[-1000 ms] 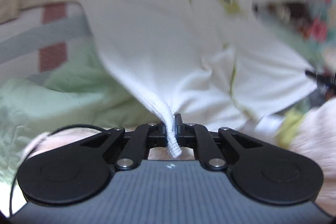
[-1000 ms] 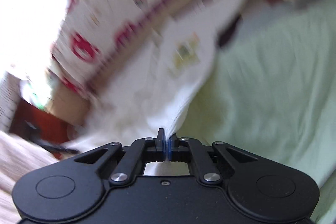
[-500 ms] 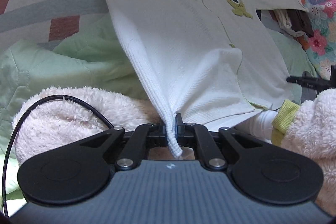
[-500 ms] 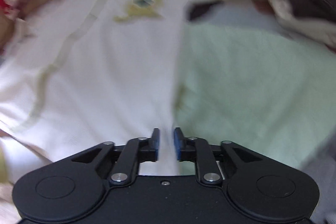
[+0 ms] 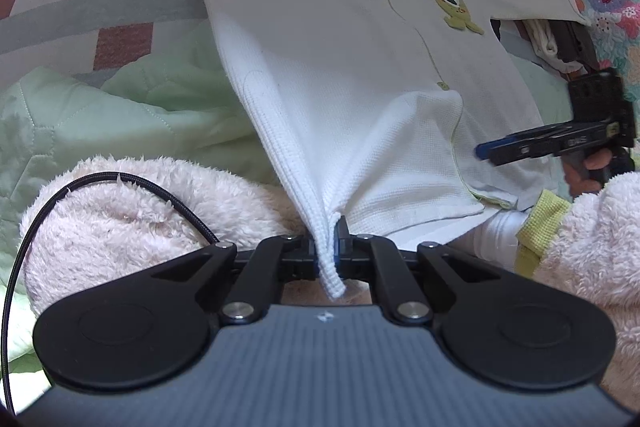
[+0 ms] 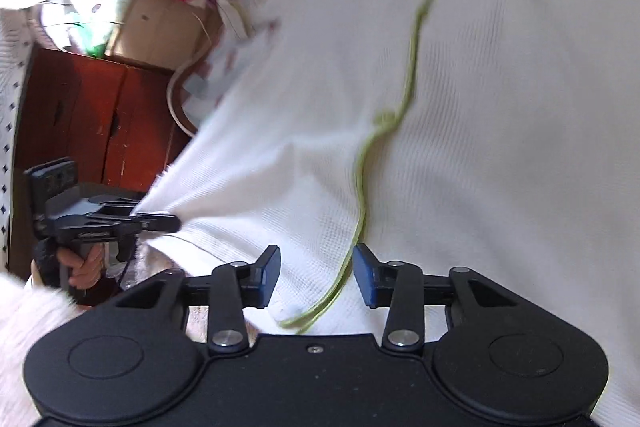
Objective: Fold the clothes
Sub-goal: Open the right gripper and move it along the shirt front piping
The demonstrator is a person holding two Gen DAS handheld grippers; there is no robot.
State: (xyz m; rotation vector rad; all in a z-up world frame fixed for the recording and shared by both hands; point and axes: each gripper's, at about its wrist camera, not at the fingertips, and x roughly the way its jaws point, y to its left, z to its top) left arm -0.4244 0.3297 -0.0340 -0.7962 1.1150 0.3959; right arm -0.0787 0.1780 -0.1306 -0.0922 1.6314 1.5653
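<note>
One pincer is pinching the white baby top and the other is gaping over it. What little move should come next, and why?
Probably close the right gripper on the hem by the green trim. Its jaws are opening, with cloth between them but not pinched, while the left gripper grips a bunched corner of the baby top. Two held corners let it be folded.

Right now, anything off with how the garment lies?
Yes: the white garment isn't flat. The left tool pinches its hem corner, pulling it into a taut ridge off the green quilt. The right tool is opening, gripping nothing.
</note>
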